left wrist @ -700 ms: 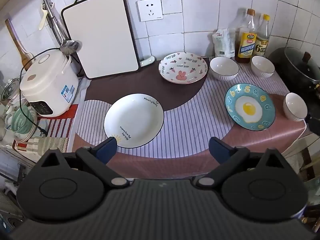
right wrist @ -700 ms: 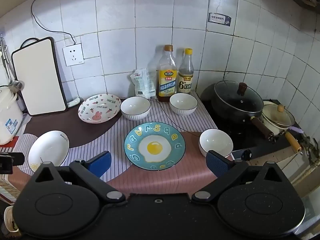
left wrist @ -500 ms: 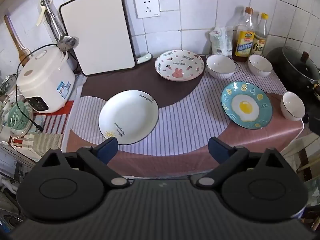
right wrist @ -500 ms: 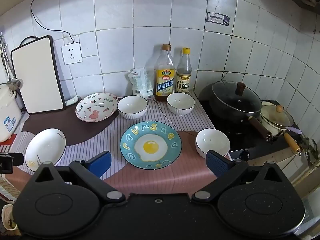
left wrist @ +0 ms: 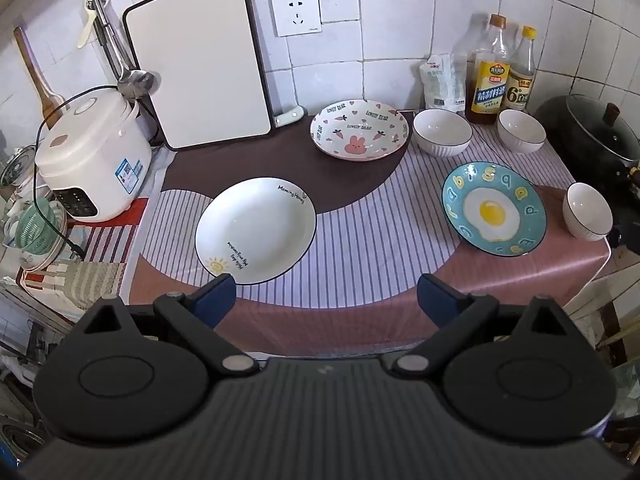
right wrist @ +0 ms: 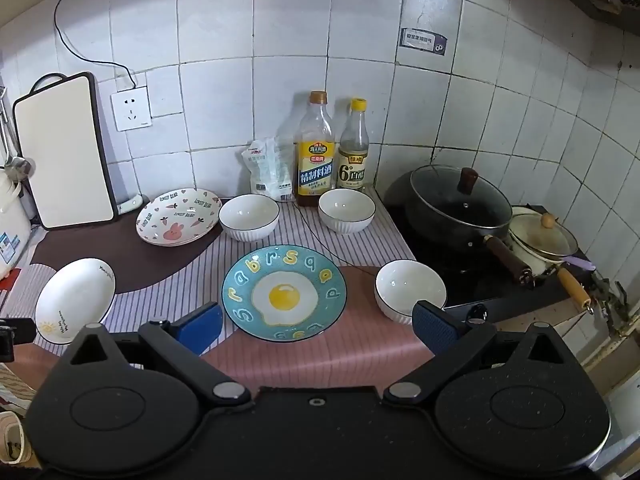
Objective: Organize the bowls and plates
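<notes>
We hold both tongs above the counter's (left wrist: 360, 320) front edge, tilted down, nothing between the pads. Left gripper (left wrist: 326, 298): jaws wide apart, empty. Right gripper (right wrist: 318, 326): same, wide apart, empty.

Edges first. White plate (left wrist: 256, 230) sits near the front edge, left of centre, just ahead of our left pad. Egg plate (right wrist: 284, 292) lies near the front edge twd the right, w/ a white bowl (right wrist: 410, 290) beside it at the front right corner, close to the edge by the stove. Bunny plate (left wrist: 360, 134) sits at the back, mid-counter; two more bowls, one (left wrist: 442, 132) just right of it, the other (left wrist: 522, 130) nearer the back right corner. All apart from each other, none stacked.

Open room: a bare strip of striped cloth (left wrist: 380, 220) btwn white plate and egg plate, running to the front edge.

Room: tiled wall, cutting board (left wrist: 200, 64) leaning at the back left, rice cooker (left wrist: 92, 156) off the left edge, two bottles (right wrist: 314, 152) and a packet at the back wall, lidded black pan (right wrist: 460, 204) on the stove to the right.
</notes>
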`<state>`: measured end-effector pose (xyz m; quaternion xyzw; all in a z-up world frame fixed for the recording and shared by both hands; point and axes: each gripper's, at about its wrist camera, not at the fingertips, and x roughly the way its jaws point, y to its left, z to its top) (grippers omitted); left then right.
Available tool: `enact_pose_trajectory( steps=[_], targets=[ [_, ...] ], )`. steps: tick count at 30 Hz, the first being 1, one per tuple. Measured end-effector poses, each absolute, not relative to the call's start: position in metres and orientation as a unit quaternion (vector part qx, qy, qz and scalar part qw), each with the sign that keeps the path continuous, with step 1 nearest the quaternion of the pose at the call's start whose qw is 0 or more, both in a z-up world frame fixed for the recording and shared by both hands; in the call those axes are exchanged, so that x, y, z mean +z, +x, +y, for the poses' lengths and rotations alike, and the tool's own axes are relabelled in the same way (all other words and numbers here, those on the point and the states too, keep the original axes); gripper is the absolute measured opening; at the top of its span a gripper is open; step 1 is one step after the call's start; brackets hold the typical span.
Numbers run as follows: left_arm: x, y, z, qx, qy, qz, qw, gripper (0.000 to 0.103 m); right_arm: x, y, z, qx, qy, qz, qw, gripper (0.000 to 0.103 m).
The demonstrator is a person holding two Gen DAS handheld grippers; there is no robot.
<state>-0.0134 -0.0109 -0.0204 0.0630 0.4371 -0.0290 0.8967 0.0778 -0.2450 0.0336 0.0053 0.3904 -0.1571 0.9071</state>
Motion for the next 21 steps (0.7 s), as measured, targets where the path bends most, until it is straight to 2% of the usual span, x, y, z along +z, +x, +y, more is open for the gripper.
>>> enact_pose_trajectory(
  steps=[21],
  targets=[
    [-0.0282,-0.0168,-0.0012,-0.014,0.062,0.428,0.901,0.100,0.0292,0.0814,-0.2353,-0.160,-0.006,0.387,0.908,0.103]
  ],
)
